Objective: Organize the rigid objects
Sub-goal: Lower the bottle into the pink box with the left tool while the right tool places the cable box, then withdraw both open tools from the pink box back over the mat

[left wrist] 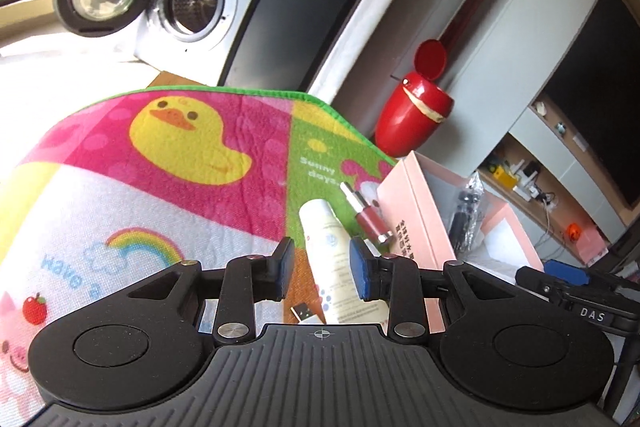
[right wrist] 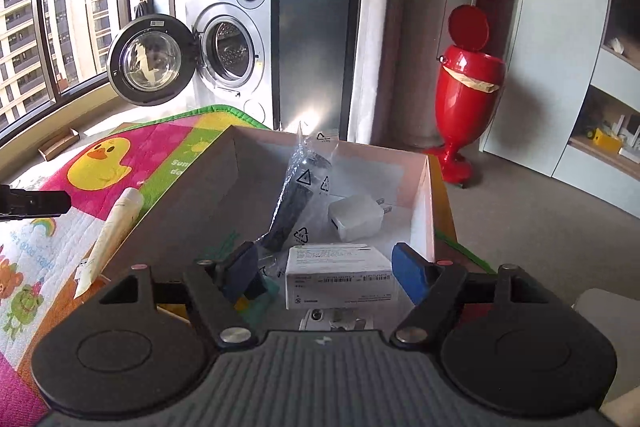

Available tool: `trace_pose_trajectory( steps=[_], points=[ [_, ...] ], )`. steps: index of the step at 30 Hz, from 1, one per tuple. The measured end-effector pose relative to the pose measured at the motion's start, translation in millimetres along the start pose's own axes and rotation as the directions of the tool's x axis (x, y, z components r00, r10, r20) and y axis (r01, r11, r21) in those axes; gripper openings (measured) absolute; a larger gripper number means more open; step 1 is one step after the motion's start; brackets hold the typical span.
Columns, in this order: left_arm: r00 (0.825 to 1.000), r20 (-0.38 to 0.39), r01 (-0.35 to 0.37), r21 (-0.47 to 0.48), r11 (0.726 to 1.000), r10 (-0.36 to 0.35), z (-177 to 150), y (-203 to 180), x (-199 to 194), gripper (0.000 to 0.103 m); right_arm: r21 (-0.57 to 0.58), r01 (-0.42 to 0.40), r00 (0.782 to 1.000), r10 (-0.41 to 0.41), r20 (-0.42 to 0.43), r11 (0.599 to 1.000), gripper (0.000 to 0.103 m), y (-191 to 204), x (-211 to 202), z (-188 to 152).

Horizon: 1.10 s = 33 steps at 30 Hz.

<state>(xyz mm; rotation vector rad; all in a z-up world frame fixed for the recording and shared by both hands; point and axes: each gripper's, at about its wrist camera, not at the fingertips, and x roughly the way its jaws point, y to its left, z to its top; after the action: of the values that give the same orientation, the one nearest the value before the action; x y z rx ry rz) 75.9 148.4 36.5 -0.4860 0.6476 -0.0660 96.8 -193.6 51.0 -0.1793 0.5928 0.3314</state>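
My left gripper (left wrist: 323, 269) is open above a white tube (left wrist: 334, 259) that lies on the colourful play mat (left wrist: 160, 155). A red lip-gloss bottle (left wrist: 366, 215) and a small USB stick (left wrist: 305, 311) lie beside the tube. My right gripper (right wrist: 324, 267) is open over the pink cardboard box (right wrist: 420, 203), just above a white carton (right wrist: 340, 273). In the box lie a white charger plug (right wrist: 356, 217) and a black item in a clear bag (right wrist: 294, 203). The tube also shows in the right wrist view (right wrist: 110, 231), left of the box. The box also shows in the left wrist view (left wrist: 416, 211).
A washing machine (right wrist: 232, 59) with its door open stands behind the mat. A red pedal bin (right wrist: 466, 83) stands on the floor at the right. Shelves with small items (left wrist: 528, 183) are at the far right. The left gripper's tip shows at the left edge (right wrist: 36, 205).
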Motion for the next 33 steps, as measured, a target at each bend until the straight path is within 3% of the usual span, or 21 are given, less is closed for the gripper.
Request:
trace_pose_trajectory(
  steps=[5, 6, 8, 10, 13, 15, 18, 22, 24, 25, 28, 33],
  points=[
    [1.000, 0.019, -0.001, 0.040, 0.999, 0.000, -24, 11, -14, 0.033, -0.102, -0.093, 0.996, 0.093, -0.004, 0.990, 0.072, 39, -17, 7],
    [1.000, 0.013, -0.014, 0.057, 0.998, 0.013, -29, 12, -17, 0.033, -0.116, -0.113, 0.994, 0.111, -0.019, 0.987, 0.070, 48, -17, 13],
    [1.000, -0.002, -0.030, 0.078, 0.996, 0.030, -38, 13, -24, 0.033, -0.137, -0.155, 0.987, 0.147, -0.063, 0.978, 0.048, 63, -11, 31],
    [0.999, -0.010, -0.042, 0.102, 0.994, 0.043, -43, 14, -30, 0.031, -0.142, -0.196, 0.977, 0.182, -0.110, 0.970, 0.042, 81, 2, 53],
    [0.999, -0.008, -0.037, 0.105, 0.994, 0.038, -47, 19, -38, 0.030, -0.124, -0.228, 0.960, 0.202, -0.193, 0.966, 0.042, 104, 37, 87],
    [1.000, -0.018, -0.012, 0.088, 0.996, 0.014, -49, 23, -44, 0.030, -0.131, -0.215, 0.953, 0.179, -0.246, 0.968, 0.041, 121, 70, 104],
    [1.000, -0.020, 0.009, 0.090, 0.996, -0.007, -53, 27, -53, 0.030, -0.199, -0.118, 0.950, 0.053, -0.308, 0.973, 0.041, 142, 124, 115],
    [0.999, -0.024, 0.037, 0.098, 0.994, -0.035, -59, 34, -65, 0.027, -0.282, -0.023, 0.917, -0.092, -0.388, 0.959, 0.034, 154, 174, 110],
    [0.999, -0.024, 0.045, 0.105, 0.993, -0.043, -61, 36, -67, 0.027, -0.323, -0.017, 0.907, -0.122, -0.404, 0.946, 0.026, 159, 182, 104],
    [0.999, -0.023, 0.045, 0.106, 0.993, -0.043, -62, 36, -68, 0.027, -0.333, -0.025, 0.901, -0.123, -0.416, 0.943, 0.021, 161, 181, 101],
    [0.998, -0.025, 0.055, 0.087, 0.995, -0.053, -64, 39, -67, 0.027, -0.352, -0.058, 0.899, -0.104, -0.424, 0.934, 0.020, 168, 165, 89],
    [0.997, -0.030, 0.068, 0.072, 0.995, -0.066, -65, 36, -66, 0.027, -0.321, -0.194, 0.883, 0.022, -0.470, 0.927, 0.020, 176, 117, 61]
  ],
)
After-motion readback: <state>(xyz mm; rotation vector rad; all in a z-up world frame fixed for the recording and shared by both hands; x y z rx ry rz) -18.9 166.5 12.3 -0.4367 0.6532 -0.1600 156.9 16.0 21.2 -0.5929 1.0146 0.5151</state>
